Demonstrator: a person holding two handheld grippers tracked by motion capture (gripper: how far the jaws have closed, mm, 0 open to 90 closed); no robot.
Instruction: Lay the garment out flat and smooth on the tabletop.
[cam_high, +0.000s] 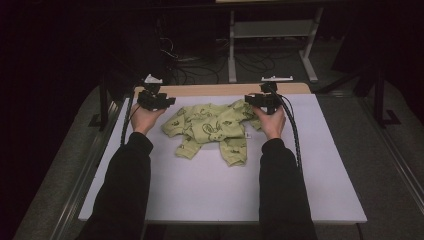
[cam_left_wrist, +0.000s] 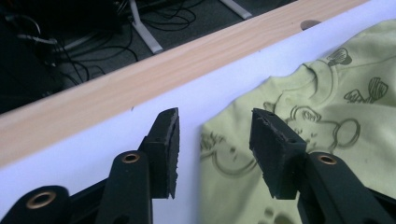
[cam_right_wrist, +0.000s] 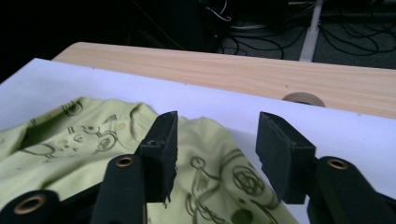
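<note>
Garment (cam_high: 215, 127) lies crumpled between our wide-open, empty left gripper (cam_left_wrist: 212, 135) and right gripper (cam_right_wrist: 217, 140); we risk pinching doubled layers, or the sheet (cam_high: 210, 185) underneath.

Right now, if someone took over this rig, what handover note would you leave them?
Left gripper: jaws open, straddling the left edge of the light green printed baby garment, not clamped.
Right gripper: jaws open, above the garment's right sleeve, holding nothing.
The garment lies crumpled at the far middle of the white table mat, near the bare wooden table edge.
Done: nothing grasped yet.
Left: probably close both grippers on the cloth, then spread it flat.
</note>
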